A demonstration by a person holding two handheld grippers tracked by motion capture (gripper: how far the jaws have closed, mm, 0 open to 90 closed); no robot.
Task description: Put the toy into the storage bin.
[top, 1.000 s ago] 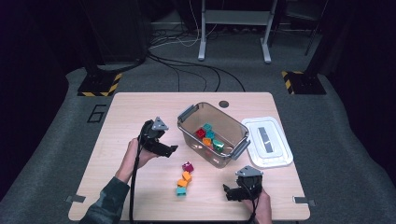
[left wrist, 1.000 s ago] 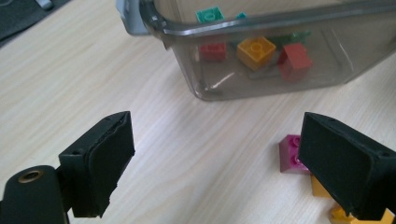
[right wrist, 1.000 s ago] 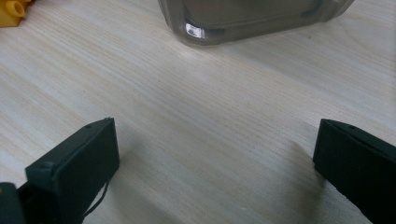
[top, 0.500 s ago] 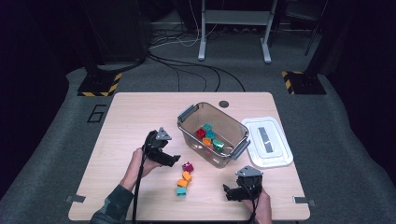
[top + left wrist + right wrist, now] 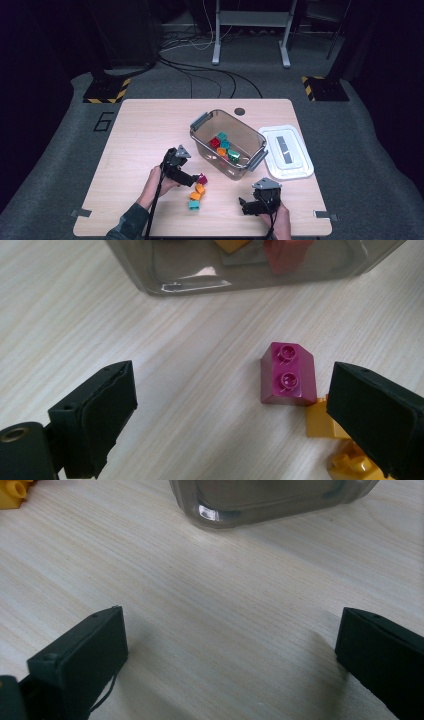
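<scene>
A magenta two-stud brick (image 5: 202, 178) (image 5: 288, 374) lies on the wooden table (image 5: 140, 130) in front of a clear plastic bin (image 5: 215, 156) (image 5: 200, 275). My left gripper (image 5: 193, 179) (image 5: 232, 390) hangs low over the table with its jaws wide apart. They have just been opening, and the magenta brick lies between them near the right jaw, untouched. Orange bricks (image 5: 199, 189) (image 5: 322, 422) and a teal brick (image 5: 193, 204) lie just below it. My right gripper (image 5: 247, 206) (image 5: 232, 645) rests open near the front edge, with bare wood between its jaws.
The bin holds several coloured bricks (image 5: 223, 145). Its white lid (image 5: 286, 151) lies flat to the right of it. In the right gripper view the bin's corner (image 5: 260, 500) stands ahead and an orange brick (image 5: 12, 492) shows at top left.
My left gripper has come down and to the right, from beside the bin's left end to the magenta brick. The right gripper has stayed in place.
</scene>
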